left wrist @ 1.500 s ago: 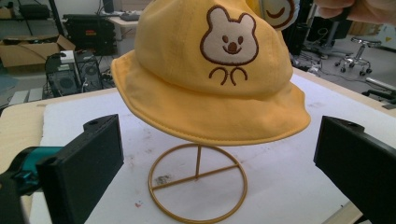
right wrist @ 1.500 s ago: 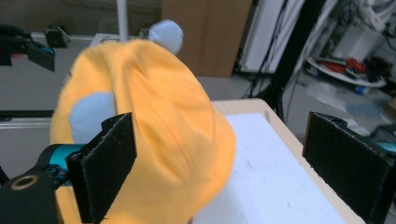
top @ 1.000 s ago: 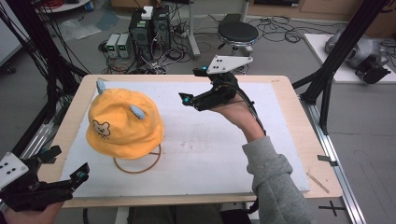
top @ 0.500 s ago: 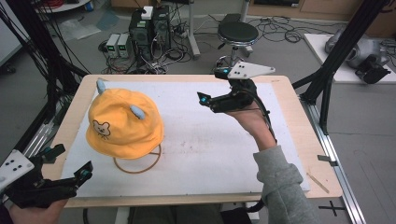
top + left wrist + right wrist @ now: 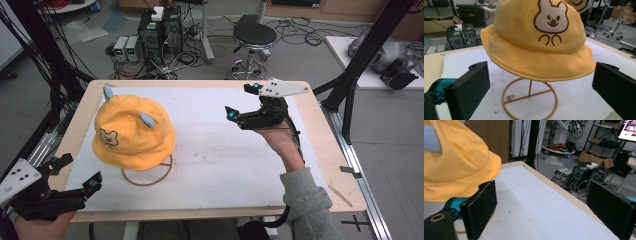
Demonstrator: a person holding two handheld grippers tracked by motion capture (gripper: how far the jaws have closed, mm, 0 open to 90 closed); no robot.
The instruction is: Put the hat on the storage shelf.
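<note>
I see the yellow bucket hat (image 5: 133, 134), bear face stitched on front, blue ears on top, perched on a wire stand (image 5: 529, 100) at the table's left. My left gripper (image 5: 80, 181) and right gripper (image 5: 241, 101) hang jaws apart, empty.

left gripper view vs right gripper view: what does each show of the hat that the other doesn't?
Left gripper view: the embroidered bear face on the yellow hat, plus the gold wire stand with its ring base under the brim.
Right gripper view: a pale blue ear on the hat's side and the table's wooden edge.
Both: the hat, the white mat, and that gripper's own black jaws standing wide apart, holding nothing.
</note>
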